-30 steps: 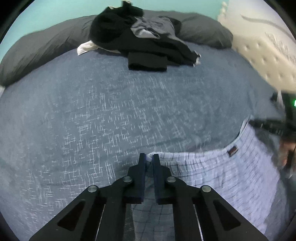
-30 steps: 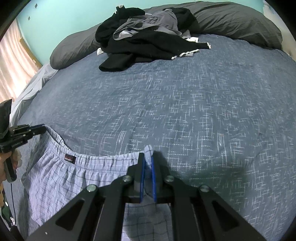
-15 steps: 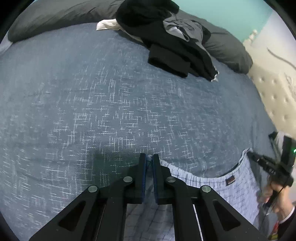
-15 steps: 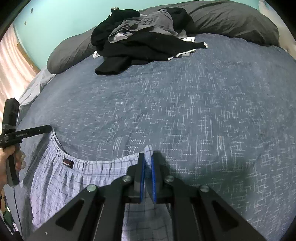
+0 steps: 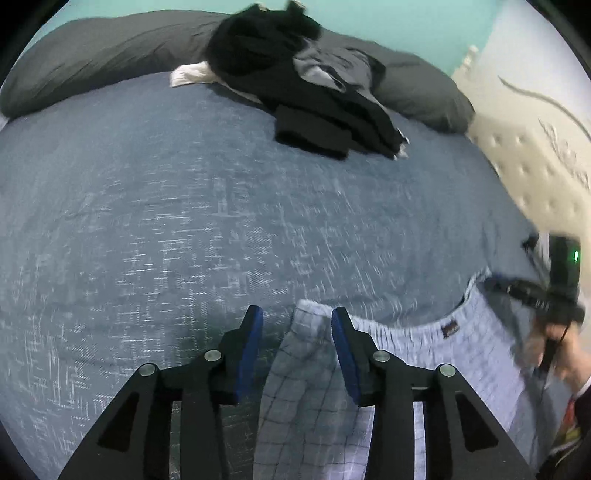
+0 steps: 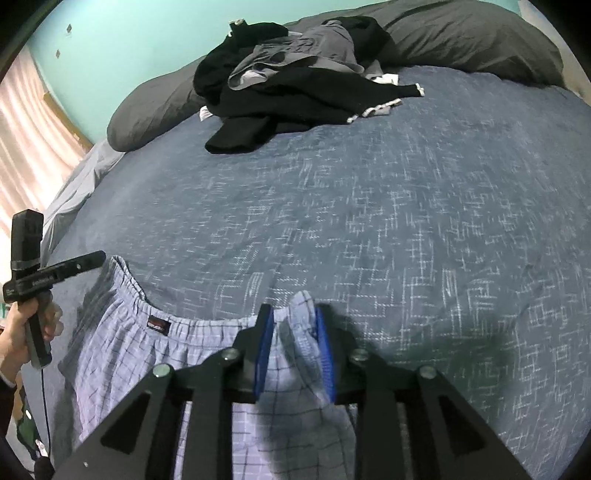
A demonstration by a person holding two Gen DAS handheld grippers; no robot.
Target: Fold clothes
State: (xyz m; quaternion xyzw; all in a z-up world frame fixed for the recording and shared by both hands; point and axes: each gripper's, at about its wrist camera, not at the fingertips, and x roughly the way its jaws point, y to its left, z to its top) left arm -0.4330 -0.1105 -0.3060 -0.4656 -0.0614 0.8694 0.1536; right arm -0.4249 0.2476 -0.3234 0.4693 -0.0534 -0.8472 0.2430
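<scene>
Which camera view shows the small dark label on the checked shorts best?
The right wrist view: the label is sharp on the waistband of the shorts. The left wrist view shows it blurred, near the edge.

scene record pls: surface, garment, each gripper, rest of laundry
surface: bed, blue-grey cover, dark pillows at far end
garment: checked shorts, light blue, waistband toward pillows, flat at near edge
left gripper: fingers opening, waistband corner between them, pads off the cloth
right gripper: fingers opening, other waistband corner between them, not clamped
pile: black and grey clothes heaped by pillows, unfolded
</scene>
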